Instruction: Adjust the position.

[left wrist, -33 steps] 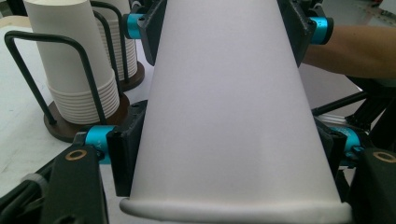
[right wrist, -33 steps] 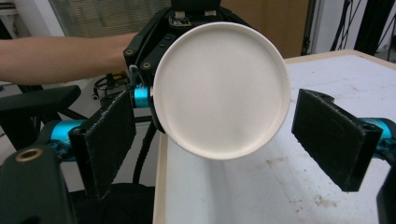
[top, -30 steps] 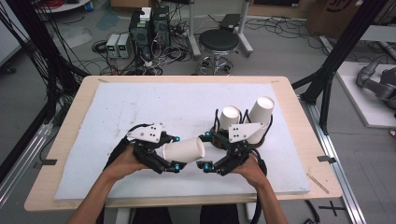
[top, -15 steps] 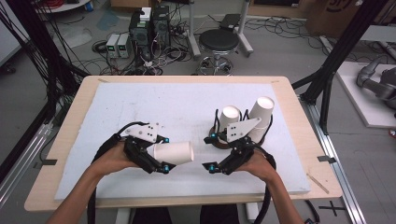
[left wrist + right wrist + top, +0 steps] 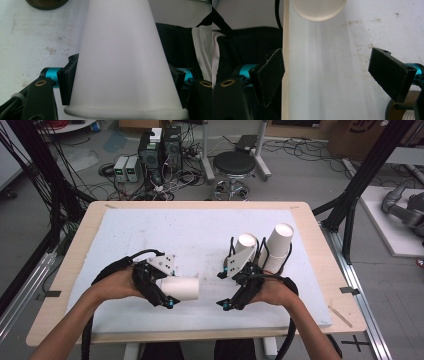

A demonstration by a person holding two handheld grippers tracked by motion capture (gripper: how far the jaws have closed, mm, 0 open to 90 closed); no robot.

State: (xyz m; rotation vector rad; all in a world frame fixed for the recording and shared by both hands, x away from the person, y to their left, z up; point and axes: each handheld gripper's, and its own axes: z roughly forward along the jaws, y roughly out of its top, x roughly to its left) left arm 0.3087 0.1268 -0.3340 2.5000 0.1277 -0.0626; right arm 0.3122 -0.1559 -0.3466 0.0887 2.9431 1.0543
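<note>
A white paper cup (image 5: 181, 289) lies on its side in my left gripper (image 5: 167, 296), which is shut on it near the rim. In the left gripper view the cup (image 5: 125, 62) rises between the black fingers (image 5: 67, 85), narrow end pointing away. My right gripper (image 5: 226, 305) stands open a little to the right of the cup, facing it, nothing between its pads (image 5: 268, 75). In the right gripper view the cup's round base (image 5: 318, 8) shows at the top, beyond my open gripper (image 5: 329, 72).
Two more white cups (image 5: 246, 245) (image 5: 279, 242) sit upside down on black stands behind my right hand. A stand's brown base (image 5: 398, 110) shows low right in the right gripper view. The white mat (image 5: 200, 235) covers the wooden table (image 5: 90, 220).
My left gripper has drawn the cup slightly left and toward the near edge. The gap between the cup and my right gripper has widened.
</note>
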